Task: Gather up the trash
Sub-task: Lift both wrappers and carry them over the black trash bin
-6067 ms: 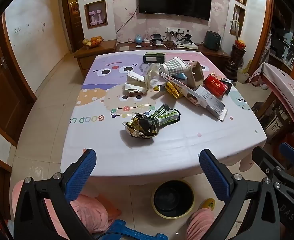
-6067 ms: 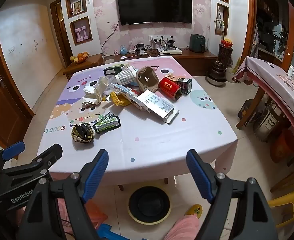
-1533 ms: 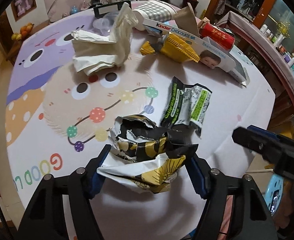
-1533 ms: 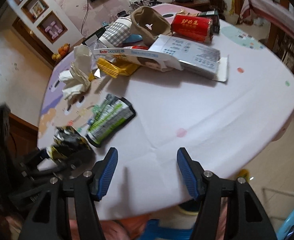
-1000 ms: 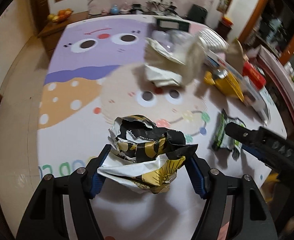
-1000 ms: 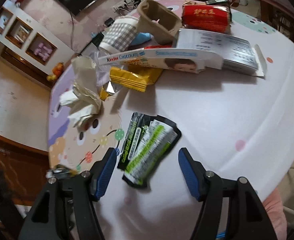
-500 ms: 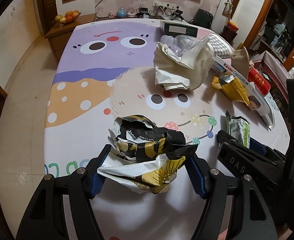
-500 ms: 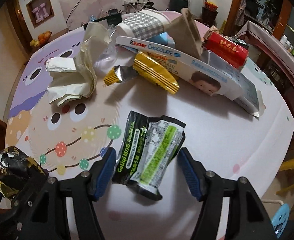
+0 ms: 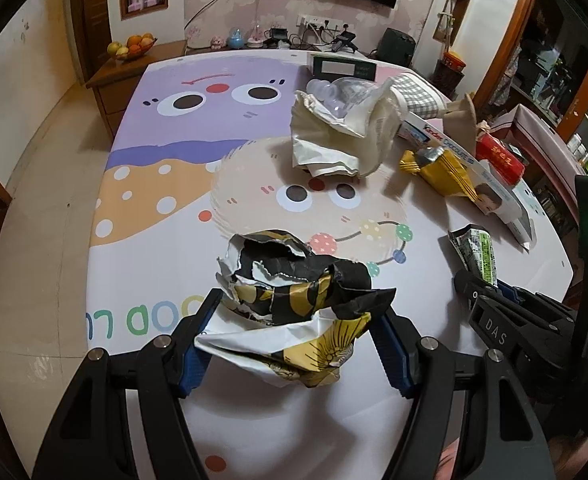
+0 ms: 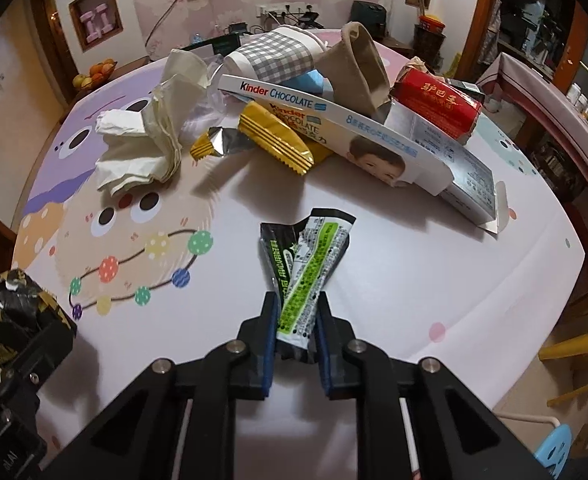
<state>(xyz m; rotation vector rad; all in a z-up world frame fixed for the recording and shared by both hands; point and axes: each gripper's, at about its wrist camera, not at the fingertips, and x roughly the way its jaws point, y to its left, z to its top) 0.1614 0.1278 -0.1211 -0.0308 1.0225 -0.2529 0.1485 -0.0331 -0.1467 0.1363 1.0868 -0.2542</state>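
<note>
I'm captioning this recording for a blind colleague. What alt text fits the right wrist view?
The right tongs pinch a green-and-black snack wrapper lying on a cartoon-printed tablecloth. Behind lie crumpled tissues, a yellow wrapper, a Kinder Chocolate box and a red packet.

The left gripper (image 9: 294,336) is angled steeply downward, its jaws clamped on a crumpled wrapper (image 9: 298,292). The right gripper (image 10: 296,332), likewise pitched down, has just been closing; a green packet (image 10: 308,272) is pinched between its pads.
</note>
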